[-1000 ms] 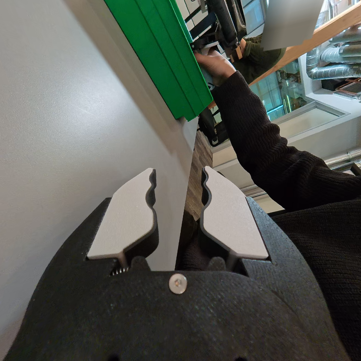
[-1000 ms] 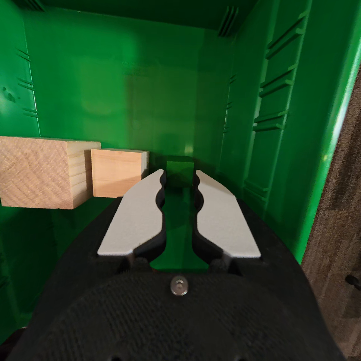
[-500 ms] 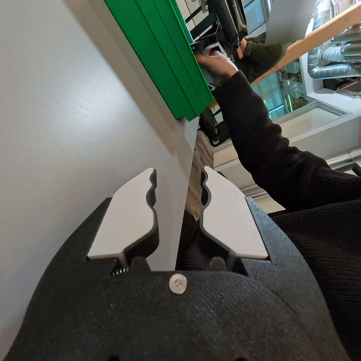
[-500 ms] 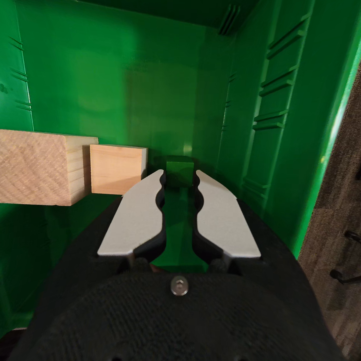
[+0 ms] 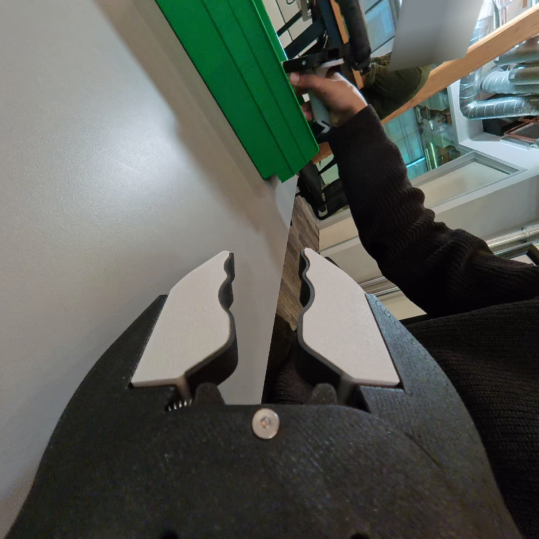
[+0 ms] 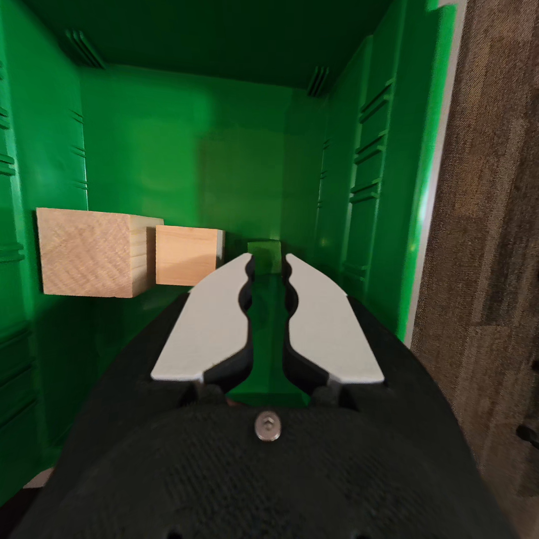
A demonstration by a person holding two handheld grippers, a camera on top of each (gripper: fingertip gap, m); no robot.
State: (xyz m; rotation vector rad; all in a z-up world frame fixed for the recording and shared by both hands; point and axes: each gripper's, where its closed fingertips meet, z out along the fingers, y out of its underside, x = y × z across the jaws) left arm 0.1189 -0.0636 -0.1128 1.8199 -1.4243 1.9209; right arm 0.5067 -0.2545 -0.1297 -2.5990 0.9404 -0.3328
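Two tools: right tool (image 6: 268,258) grips green block (image 6: 264,260).

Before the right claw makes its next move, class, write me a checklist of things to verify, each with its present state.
1. Right claw closed on the green block: ok, the block fills the gap between the tips.
2. Right claw inside the green bin: ok.
3. Claw apart from the larger wooden block and the smaller wooden block: ok, both lie to its left.
4. Left claw empty: ok, jaws apart at the grey table edge.
5. Space beneath the held block: cannot tell, the claw hides it.
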